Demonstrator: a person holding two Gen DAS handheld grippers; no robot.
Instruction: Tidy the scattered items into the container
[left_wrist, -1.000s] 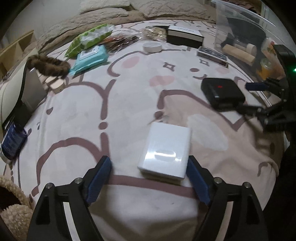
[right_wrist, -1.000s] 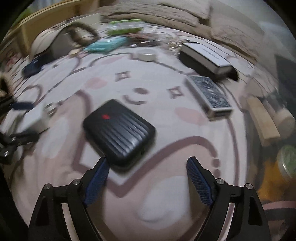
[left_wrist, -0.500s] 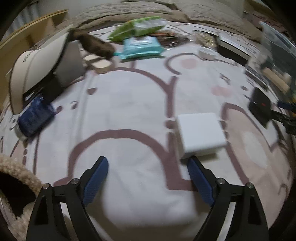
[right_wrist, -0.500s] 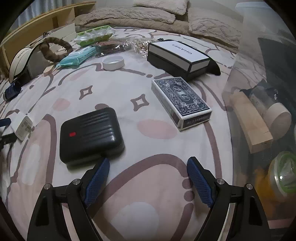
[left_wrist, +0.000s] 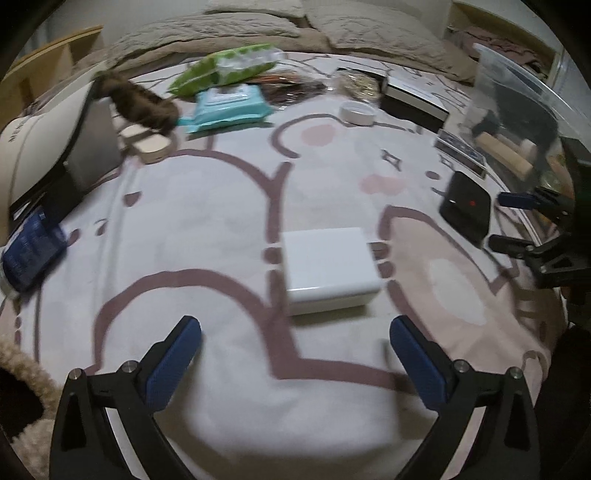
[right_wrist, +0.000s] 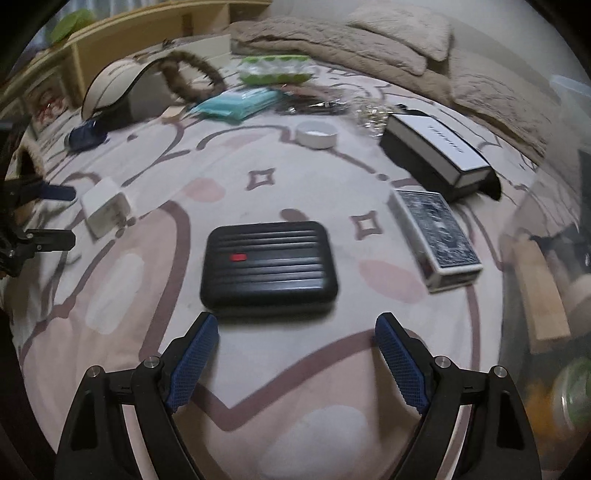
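Observation:
A white charger block (left_wrist: 328, 269) lies on the patterned bedspread just ahead of my open, empty left gripper (left_wrist: 295, 328); it also shows in the right wrist view (right_wrist: 105, 210). A black ribbed case with a red mark (right_wrist: 267, 267) lies just ahead of my open, empty right gripper (right_wrist: 295, 326); it shows in the left wrist view (left_wrist: 466, 206) too. The clear plastic container (left_wrist: 524, 110) stands at the right and holds a wooden block (right_wrist: 539, 291) and jars.
Further back lie a card deck (right_wrist: 437, 230), a black-and-white box (right_wrist: 437, 153), a white dish (right_wrist: 317, 133), a teal wipes pack (left_wrist: 231, 107), a green packet (left_wrist: 225, 68), a furry band (left_wrist: 142, 101), a cap (left_wrist: 37, 147) and a blue bottle (left_wrist: 31, 254).
The left gripper has backed off and swung, so the white block lies ahead of the fingers instead of between them. The right gripper has turned to centre on the black case.

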